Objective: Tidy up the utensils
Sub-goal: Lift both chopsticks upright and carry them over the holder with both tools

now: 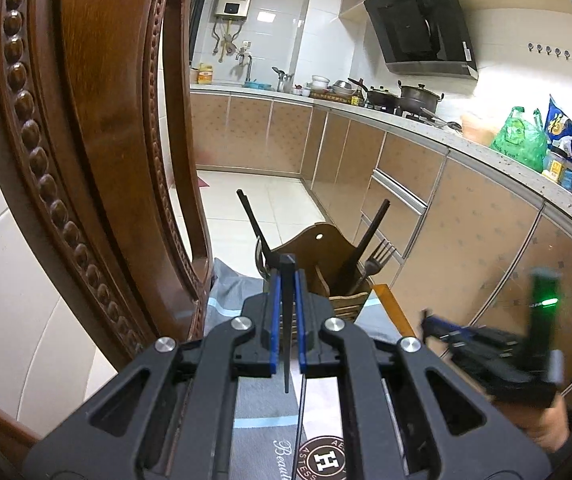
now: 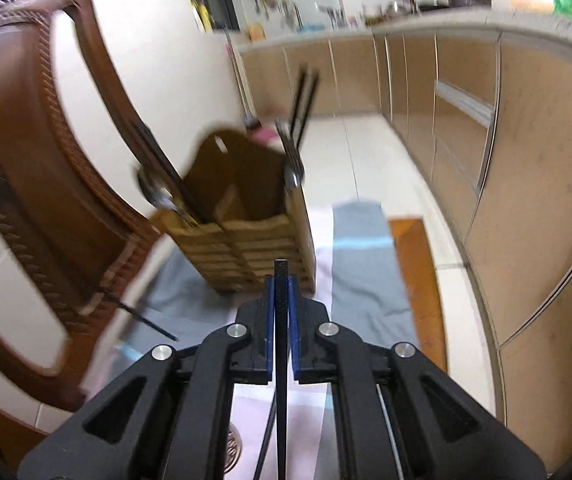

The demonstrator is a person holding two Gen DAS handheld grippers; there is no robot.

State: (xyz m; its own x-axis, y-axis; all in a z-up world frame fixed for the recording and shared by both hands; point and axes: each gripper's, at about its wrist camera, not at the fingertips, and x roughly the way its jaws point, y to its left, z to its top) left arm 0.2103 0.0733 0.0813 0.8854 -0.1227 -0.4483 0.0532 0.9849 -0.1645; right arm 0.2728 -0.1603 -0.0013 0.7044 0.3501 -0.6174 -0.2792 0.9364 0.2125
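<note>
A wooden utensil holder stands on the table ahead; it also shows in the right wrist view. It holds dark chopsticks, a fork and a spoon. My left gripper is shut on a dark chopstick, just in front of the holder. My right gripper is shut on another dark chopstick, a little short of the holder; it shows blurred at the right of the left wrist view. One more chopstick lies on the table at the left.
A carved wooden chair stands close on the left. The table carries a grey and blue cloth. Kitchen cabinets and a counter with pots and bags run along the right and back.
</note>
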